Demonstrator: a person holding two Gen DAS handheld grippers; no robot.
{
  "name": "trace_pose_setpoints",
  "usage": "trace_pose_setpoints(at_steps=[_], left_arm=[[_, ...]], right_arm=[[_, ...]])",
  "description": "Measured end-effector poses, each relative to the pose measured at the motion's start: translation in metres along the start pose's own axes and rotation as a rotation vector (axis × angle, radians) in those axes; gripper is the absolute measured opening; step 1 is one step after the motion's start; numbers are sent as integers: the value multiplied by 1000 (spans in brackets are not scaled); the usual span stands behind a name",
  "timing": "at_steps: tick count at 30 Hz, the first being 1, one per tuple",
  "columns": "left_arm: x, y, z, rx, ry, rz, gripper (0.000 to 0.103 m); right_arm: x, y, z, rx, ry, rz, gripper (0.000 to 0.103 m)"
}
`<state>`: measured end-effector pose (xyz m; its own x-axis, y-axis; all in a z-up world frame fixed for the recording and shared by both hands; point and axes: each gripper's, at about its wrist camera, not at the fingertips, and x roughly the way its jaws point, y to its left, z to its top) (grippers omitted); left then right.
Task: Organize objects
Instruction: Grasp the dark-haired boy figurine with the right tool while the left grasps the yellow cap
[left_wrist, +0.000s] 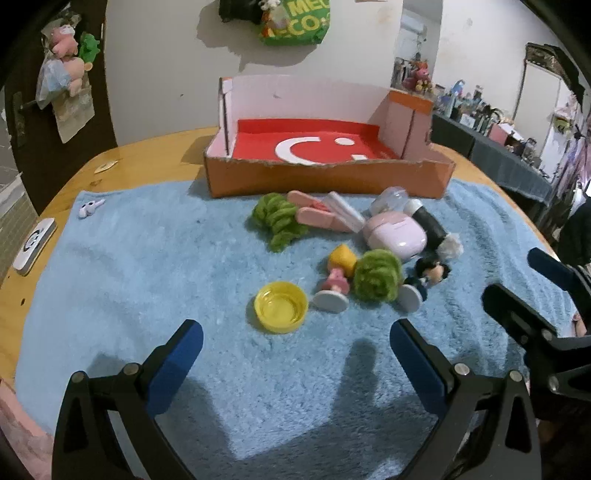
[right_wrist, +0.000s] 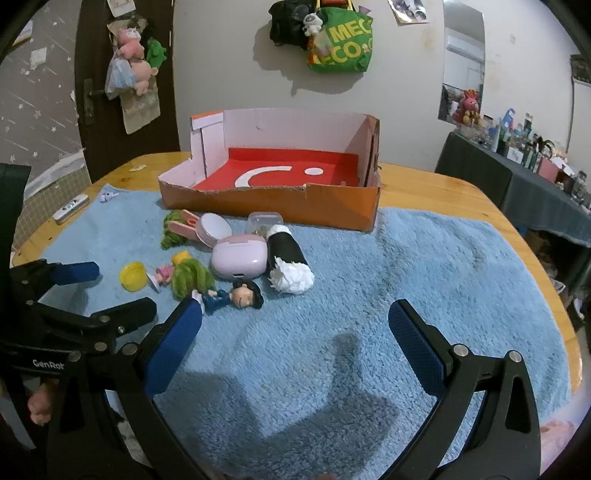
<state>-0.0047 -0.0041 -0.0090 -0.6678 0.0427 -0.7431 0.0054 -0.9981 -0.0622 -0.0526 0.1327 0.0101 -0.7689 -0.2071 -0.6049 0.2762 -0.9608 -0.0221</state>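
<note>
Small objects lie in a heap on a blue towel (left_wrist: 147, 280): a yellow cap (left_wrist: 280, 306), a pink figurine with yellow hair (left_wrist: 334, 284), a green fuzzy ball (left_wrist: 376, 275), a dark-haired figurine (left_wrist: 424, 277), a pink case (left_wrist: 395, 236), a black tube with a white tuft (left_wrist: 432, 229), green yarn (left_wrist: 279, 219) and a pink clip (left_wrist: 317, 216). Behind them stands an orange box (left_wrist: 325, 179) with a red floor. My left gripper (left_wrist: 295, 345) hovers open just in front of the yellow cap. My right gripper (right_wrist: 295, 321) is open over bare towel, right of the dark-haired figurine (right_wrist: 240, 295).
The towel covers a round wooden table (right_wrist: 443, 188). A white earbud-like piece (left_wrist: 90, 208) lies at the towel's far left corner, and a flat silver tin (left_wrist: 35, 245) sits on the wood beside it. The towel's right half (right_wrist: 461, 266) holds nothing. A cluttered dark shelf (right_wrist: 535, 173) stands beyond the table.
</note>
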Motion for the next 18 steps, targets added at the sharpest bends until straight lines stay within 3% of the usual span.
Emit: trace_pose_setpoints(at_steps=[7, 18], left_arm=[[-3, 2, -2, -6, -6, -31, 101], [2, 2, -1, 22, 4, -74, 87]], right_arm=[[3, 1, 0, 5, 12, 48, 102], [13, 9, 2, -18, 54, 98, 91]])
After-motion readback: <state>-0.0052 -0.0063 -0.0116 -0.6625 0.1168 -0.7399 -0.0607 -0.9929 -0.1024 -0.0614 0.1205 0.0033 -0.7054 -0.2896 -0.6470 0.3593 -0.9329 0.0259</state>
